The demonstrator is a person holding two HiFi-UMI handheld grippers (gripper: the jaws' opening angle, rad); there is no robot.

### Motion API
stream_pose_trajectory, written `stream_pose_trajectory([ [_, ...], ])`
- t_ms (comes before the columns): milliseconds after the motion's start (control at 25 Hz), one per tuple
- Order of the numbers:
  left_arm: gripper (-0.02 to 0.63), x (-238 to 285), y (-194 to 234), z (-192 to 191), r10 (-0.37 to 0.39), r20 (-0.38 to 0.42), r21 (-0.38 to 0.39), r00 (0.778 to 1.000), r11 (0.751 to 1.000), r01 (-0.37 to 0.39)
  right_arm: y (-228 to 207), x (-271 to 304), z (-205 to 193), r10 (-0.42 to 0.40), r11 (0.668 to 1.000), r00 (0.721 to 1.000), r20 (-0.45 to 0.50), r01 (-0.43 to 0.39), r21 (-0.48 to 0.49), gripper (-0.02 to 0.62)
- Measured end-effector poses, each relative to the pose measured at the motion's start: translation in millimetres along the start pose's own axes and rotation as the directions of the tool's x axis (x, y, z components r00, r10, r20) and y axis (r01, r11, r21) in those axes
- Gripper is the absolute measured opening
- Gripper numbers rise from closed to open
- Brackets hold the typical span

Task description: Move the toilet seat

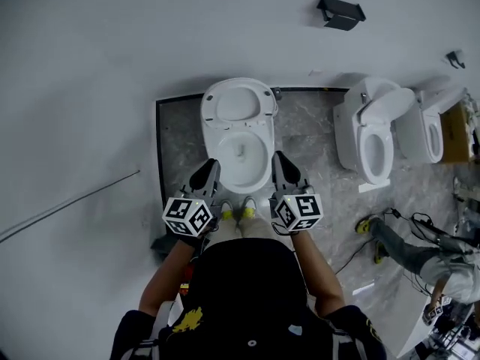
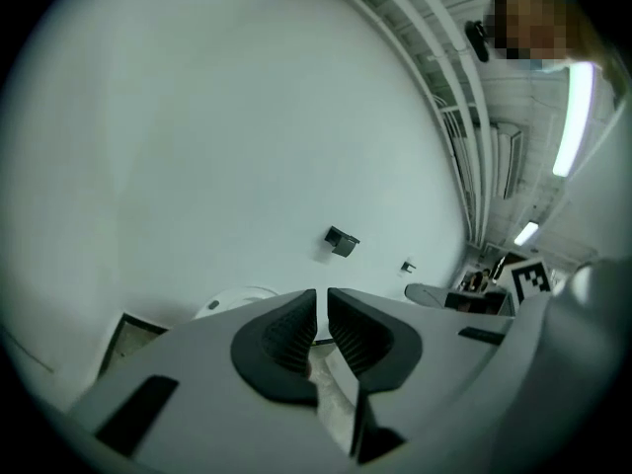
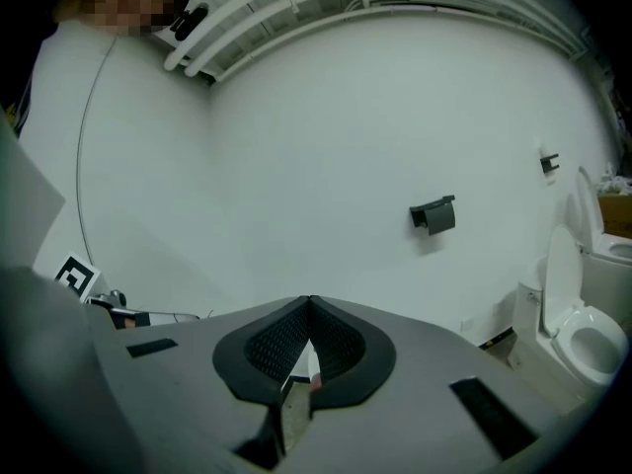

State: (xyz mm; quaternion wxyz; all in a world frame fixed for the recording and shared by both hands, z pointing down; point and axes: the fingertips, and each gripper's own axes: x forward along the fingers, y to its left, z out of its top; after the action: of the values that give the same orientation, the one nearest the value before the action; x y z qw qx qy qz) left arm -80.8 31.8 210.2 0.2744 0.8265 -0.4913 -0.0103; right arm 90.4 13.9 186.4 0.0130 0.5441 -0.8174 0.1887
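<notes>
The left forearm [image 1: 166,276] and right forearm [image 1: 319,272] are bare, bent at the elbow and reaching forward and down. Each carries its tongs pointing ahead, level with the other and apart. The left tongs [image 2: 322,299] are closing, with a thin slit between the pads and nothing in it. The right tongs [image 3: 309,304] have their tips pressed together, seemingly empty.

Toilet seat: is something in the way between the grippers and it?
Nothing visible is. The toilet seat stands raised at the back. Only the open bowl lies between it and the left gripper, whose empty jaws are closing, and the shut right gripper.
</notes>
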Motion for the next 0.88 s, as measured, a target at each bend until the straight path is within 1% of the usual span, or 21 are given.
stream_pose_trajectory([
  [120, 0.028, -6, -17, 7, 0.014, 0.003, 0.133, 1.000, 0.991, -0.014, 16, -8, 20, 0.013, 0.999, 0.999, 0.035, -0.012, -0.038, 0.028],
  [160, 0.022, -7, -22, 10, 0.015, 0.002, 0.164, 1.000, 0.986, -0.015, 21, -10, 27, 0.021, 0.998, 0.999, 0.045, -0.018, -0.053, 0.028],
  [240, 0.018, -7, -31, 16, 0.011, 0.007, 0.201, 1.000, 0.980, -0.012, 29, -16, 37, 0.034, 0.996, 0.998, 0.062, -0.028, -0.082, 0.028],
  [360, 0.018, -6, -35, 25, 0.009, 0.022, 0.225, 1.000, 0.974, -0.014, 38, -22, 46, 0.044, 0.993, 0.996, 0.073, -0.036, -0.115, 0.028],
  [520, 0.018, -7, -37, 35, 0.007, 0.042, 0.243, 0.999, 0.970, -0.017, 44, -27, 51, 0.049, 0.991, 0.995, 0.081, -0.039, -0.129, 0.028],
  [880, 0.018, 1, -43, 45, -0.012, 0.052, 0.267, 0.999, 0.964, -0.002, 40, -18, 58, 0.053, 0.992, 0.994, 0.100, -0.041, -0.120, 0.028],
])
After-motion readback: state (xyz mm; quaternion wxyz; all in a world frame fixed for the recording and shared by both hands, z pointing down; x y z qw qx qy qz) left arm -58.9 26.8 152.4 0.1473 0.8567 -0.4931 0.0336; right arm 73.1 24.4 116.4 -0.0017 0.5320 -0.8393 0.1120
